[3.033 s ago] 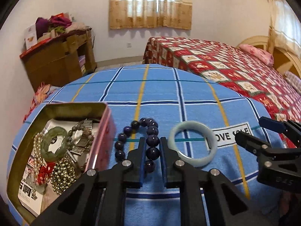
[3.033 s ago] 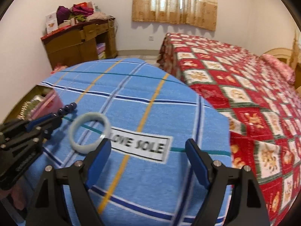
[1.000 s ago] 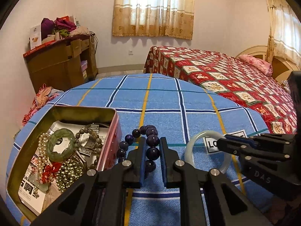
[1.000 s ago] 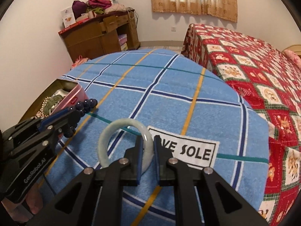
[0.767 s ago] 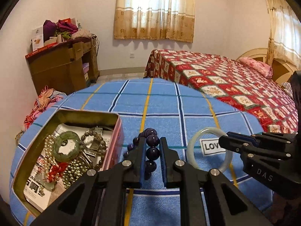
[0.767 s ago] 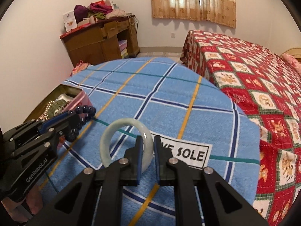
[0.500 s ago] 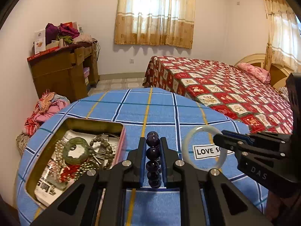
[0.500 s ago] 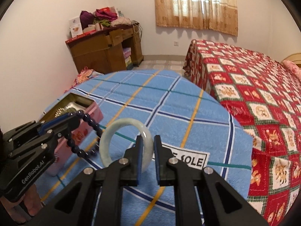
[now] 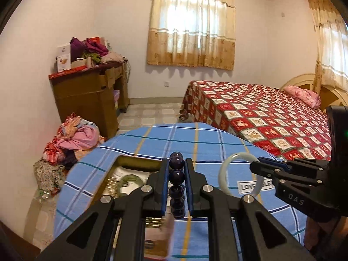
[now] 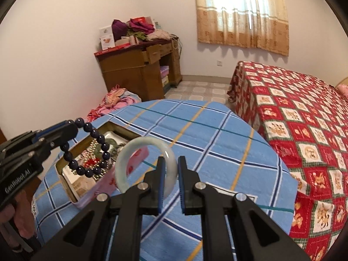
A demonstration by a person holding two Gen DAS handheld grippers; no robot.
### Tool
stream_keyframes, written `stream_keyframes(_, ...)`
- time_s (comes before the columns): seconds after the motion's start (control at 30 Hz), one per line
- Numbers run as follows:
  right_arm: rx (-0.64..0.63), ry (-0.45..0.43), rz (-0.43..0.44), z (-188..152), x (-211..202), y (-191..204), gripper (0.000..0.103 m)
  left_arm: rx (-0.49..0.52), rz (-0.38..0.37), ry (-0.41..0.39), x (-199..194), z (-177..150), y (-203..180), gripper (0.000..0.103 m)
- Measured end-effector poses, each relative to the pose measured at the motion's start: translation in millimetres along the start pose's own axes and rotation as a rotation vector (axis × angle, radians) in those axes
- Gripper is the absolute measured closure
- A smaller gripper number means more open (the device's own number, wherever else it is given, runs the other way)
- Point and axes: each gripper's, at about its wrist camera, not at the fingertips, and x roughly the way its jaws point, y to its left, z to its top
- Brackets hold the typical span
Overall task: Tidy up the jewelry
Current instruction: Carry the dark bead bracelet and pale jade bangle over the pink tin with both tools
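Observation:
My left gripper [image 9: 176,179] is shut on a dark purple bead bracelet [image 9: 176,176] and holds it in the air over the open jewelry tin [image 9: 130,163]. In the right wrist view the bracelet [image 10: 95,150] hangs in a loop from the left gripper [image 10: 71,128] above the tin [image 10: 104,130]. My right gripper [image 10: 169,175] is shut on a pale jade bangle [image 10: 145,163], lifted above the blue plaid cloth [image 10: 195,134]. The bangle [image 9: 239,174] also shows in the left wrist view, held by the right gripper [image 9: 256,167]. The tin holds several pieces of jewelry.
The round table's edge [image 10: 280,158] drops off to the right, close to a bed with a red patterned cover [image 10: 304,108]. A wooden desk [image 9: 91,91] and a heap of clothes [image 9: 71,139] lie beyond the table on the left.
Both grippers have lifted their pieces off the cloth. The bead bracelet now hangs over the tin, and the bangle is raised and carried left toward the tin.

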Motion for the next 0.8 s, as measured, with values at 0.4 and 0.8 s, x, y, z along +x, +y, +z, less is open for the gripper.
stream_keyframes(0.4, -0.06, -0.002, 0.062, 16, 14, 31, 0.09, -0.038, 0.099, 0.003, 2, -1, 49, 0.09)
stream_keyframes(0.8, -0.094, 0.023, 0.105, 23, 45, 59, 0.09, -0.072, 0.132, 0.061, 30, -14, 80, 0.09)
